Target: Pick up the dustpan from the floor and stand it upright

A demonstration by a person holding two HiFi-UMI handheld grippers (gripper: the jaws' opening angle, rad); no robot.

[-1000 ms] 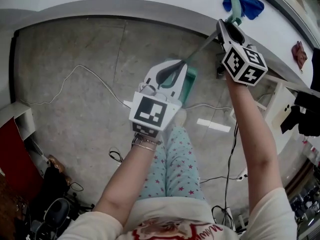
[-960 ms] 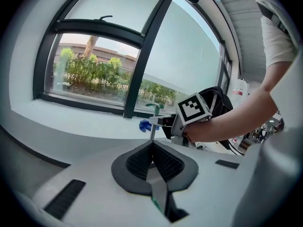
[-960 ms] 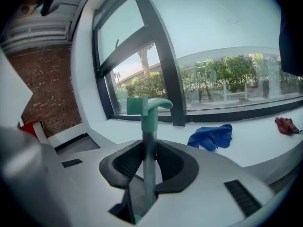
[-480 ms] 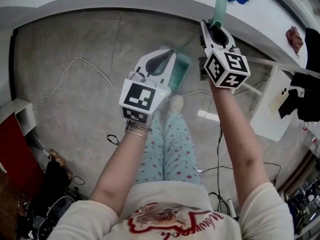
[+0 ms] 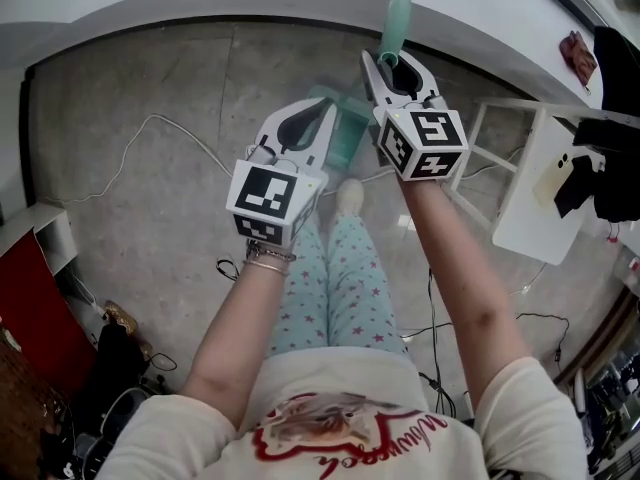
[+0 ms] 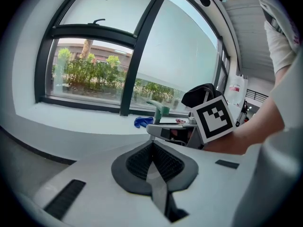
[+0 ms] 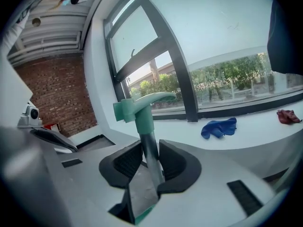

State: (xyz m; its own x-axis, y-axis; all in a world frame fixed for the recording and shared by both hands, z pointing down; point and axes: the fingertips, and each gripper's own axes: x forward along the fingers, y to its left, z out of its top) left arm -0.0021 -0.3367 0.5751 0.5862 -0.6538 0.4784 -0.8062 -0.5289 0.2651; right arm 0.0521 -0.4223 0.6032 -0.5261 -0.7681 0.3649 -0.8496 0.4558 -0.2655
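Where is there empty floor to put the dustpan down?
The widest bare floor lies between the curved white ledge and the looping white cable. Another patch sits just below that cable. It is crowded at the dark clutter bottom left, and by the white stand and black cables on the right.

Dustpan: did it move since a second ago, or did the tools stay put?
The right tool carried the dustpan leftward in the head view, closer to the left tool, which drifted slightly left too. The dustpan's handle looks steeper now. Unchanged: the right tool stays clamped on the handle; the left tool stays shut and empty.
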